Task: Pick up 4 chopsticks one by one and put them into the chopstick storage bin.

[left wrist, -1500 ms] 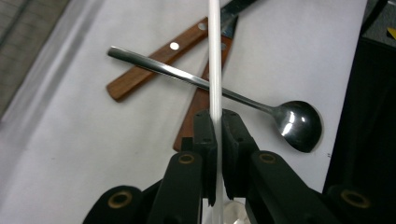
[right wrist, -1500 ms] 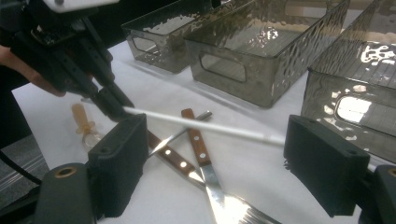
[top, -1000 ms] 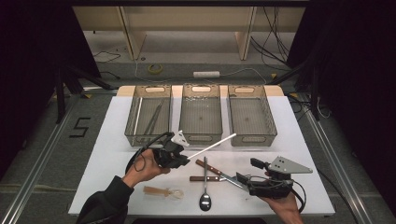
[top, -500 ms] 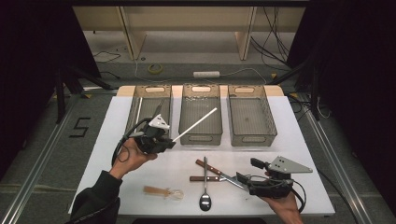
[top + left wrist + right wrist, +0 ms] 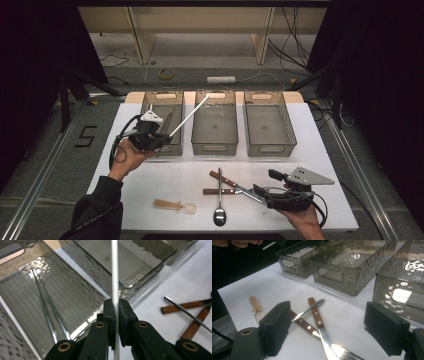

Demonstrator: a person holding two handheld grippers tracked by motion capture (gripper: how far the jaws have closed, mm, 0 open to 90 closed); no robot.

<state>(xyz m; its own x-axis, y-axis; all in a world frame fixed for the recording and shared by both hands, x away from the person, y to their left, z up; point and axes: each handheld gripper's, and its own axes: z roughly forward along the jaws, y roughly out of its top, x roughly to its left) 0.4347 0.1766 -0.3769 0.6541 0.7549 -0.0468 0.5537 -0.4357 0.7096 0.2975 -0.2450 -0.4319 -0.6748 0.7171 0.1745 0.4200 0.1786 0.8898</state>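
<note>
White chopstick (image 5: 114,277) clamped between the closed jaws of the left tool (image 5: 159,138), pads pressed on its lower part. The stick runs straight ahead from the jaws, its far end over the middle bin (image 5: 215,145). Just below and ahead of the left tool sits the left bin (image 5: 75,305), with a pair of metal chopsticks (image 5: 47,312) lying along its floor. In the high view the left tool is raised over that bin's near end, stick slanting up and right.

Right tool (image 5: 334,332) low over the white surface (image 5: 352,312), jaws wide apart, nothing between the pads. Directly ahead of it: two wood-handled utensils crossed, a fork (image 5: 322,330) and a knife (image 5: 303,325), with a metal spoon (image 5: 219,200) handle over them. Further left of the right tool, a small clear plastic spoon (image 5: 175,205) lies flat. Right bin (image 5: 266,127) ahead of the right tool.
</note>
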